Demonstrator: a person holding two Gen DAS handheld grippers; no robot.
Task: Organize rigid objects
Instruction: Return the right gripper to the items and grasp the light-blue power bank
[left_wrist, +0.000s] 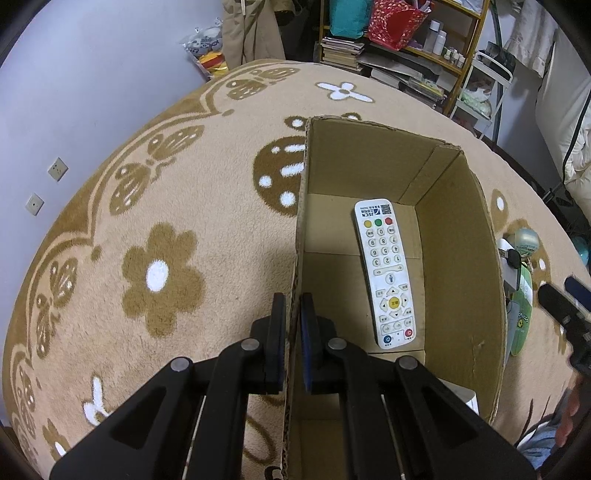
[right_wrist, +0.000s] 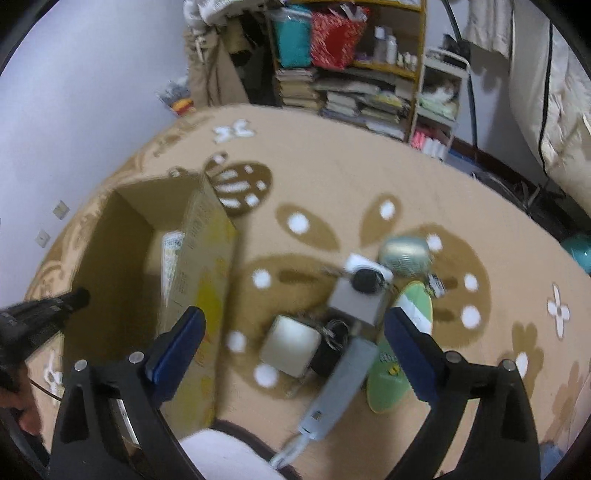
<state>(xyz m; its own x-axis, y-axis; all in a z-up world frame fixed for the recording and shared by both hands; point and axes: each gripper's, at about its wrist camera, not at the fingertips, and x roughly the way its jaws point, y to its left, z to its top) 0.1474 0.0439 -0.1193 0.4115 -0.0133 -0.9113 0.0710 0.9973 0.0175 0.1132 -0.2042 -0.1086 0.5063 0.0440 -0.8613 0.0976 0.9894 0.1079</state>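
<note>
An open cardboard box (left_wrist: 461, 258) stands on the patterned carpet, and a white remote (left_wrist: 388, 273) lies flat on its floor. My left gripper (left_wrist: 293, 301) is shut on the box's near left wall, one finger inside and one outside. In the right wrist view my right gripper (right_wrist: 294, 314) is open wide with nothing between its fingers. It hovers above a blurred pile on the carpet just right of the box (right_wrist: 199, 251). The pile holds a white square block (right_wrist: 290, 345), a long grey tool (right_wrist: 343, 380), a green flat item (right_wrist: 391, 369) and a white cube (right_wrist: 360, 295).
A round pale-green object (right_wrist: 406, 254) sits behind the pile. Shelves (left_wrist: 424, 48) with books, bags and bottles line the far edge of the carpet. The wall is on the left, and cables and a white cover are on the right. Open carpet (left_wrist: 166, 221) lies left of the box.
</note>
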